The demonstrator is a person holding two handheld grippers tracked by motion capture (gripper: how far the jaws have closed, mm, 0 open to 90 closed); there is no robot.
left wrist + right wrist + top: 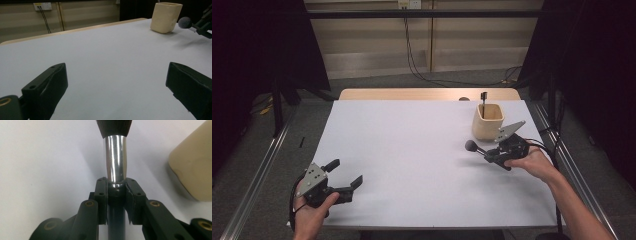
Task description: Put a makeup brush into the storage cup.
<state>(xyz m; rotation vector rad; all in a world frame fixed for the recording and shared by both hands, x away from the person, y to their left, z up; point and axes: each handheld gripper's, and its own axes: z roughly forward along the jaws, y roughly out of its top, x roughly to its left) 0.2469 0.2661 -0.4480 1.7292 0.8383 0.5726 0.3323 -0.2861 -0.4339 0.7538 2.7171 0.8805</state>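
My right gripper [491,156] is shut on a makeup brush [473,147] with a dark bristle head and a silver ferrule [115,157]. The brush points left, held a little above the white table [412,150], just in front of a cream holder cup [487,121]. In the right gripper view both jaws clamp the brush's dark handle below the ferrule, and the cup [195,162] stands at the right. A thin black stick [484,98] stands in the cup. My left gripper [344,172] rests open at the table's near left corner, nothing between its jaws.
The left gripper view looks across the table to the cup [166,17] and the brush head [185,22] at the far right. Cables [422,70] run over the floor behind the table, and metal rails flank both sides.
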